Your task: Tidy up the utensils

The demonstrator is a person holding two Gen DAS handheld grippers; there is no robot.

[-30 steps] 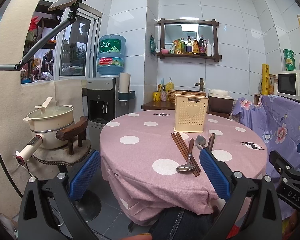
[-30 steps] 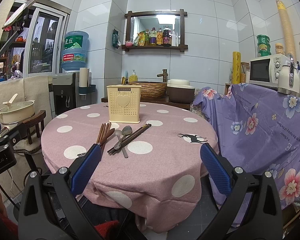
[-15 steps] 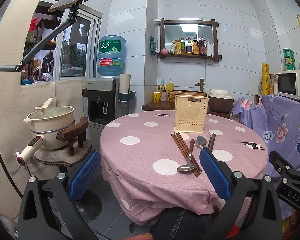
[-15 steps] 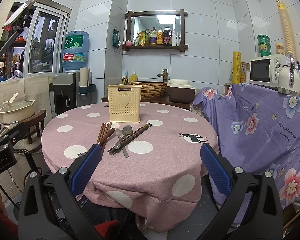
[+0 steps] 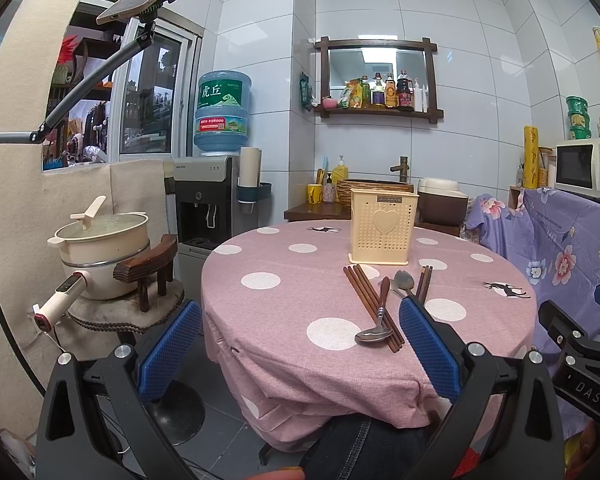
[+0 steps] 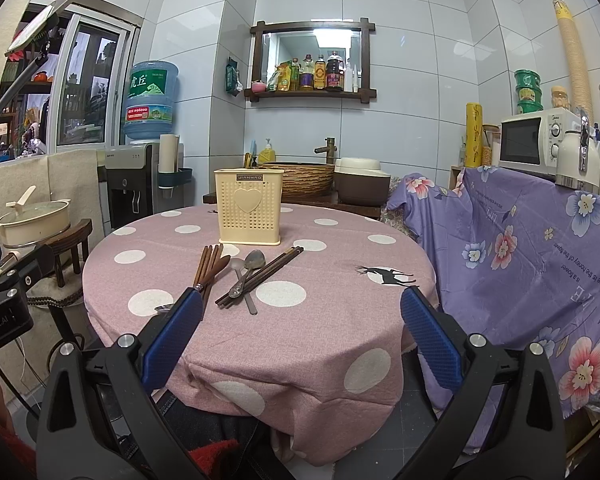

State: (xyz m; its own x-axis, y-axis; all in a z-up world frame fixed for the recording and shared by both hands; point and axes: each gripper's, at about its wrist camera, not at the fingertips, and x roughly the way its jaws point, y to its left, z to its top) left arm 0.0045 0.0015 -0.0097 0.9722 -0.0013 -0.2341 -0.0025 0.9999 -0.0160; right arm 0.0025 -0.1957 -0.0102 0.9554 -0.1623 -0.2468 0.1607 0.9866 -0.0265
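A cream perforated utensil holder (image 5: 383, 228) (image 6: 249, 208) stands upright on the round pink polka-dot table (image 5: 284, 312) (image 6: 324, 320). In front of it lie brown chopsticks (image 5: 370, 300) (image 6: 209, 268), a wooden-handled spoon (image 5: 378, 320), a second chopstick bundle (image 6: 260, 276) and metal spoons (image 6: 246, 270). My left gripper (image 5: 298, 340) is open and empty, held short of the table's near edge. My right gripper (image 6: 300, 328) is open and empty over the table's near edge.
A stool with a cream pot (image 5: 104, 248) stands left of the table. A water dispenser (image 5: 212, 204) is behind it. A purple floral cloth (image 6: 520, 248) covers a counter on the right with a microwave (image 6: 536, 144). A sink counter (image 6: 308, 184) lies behind the table.
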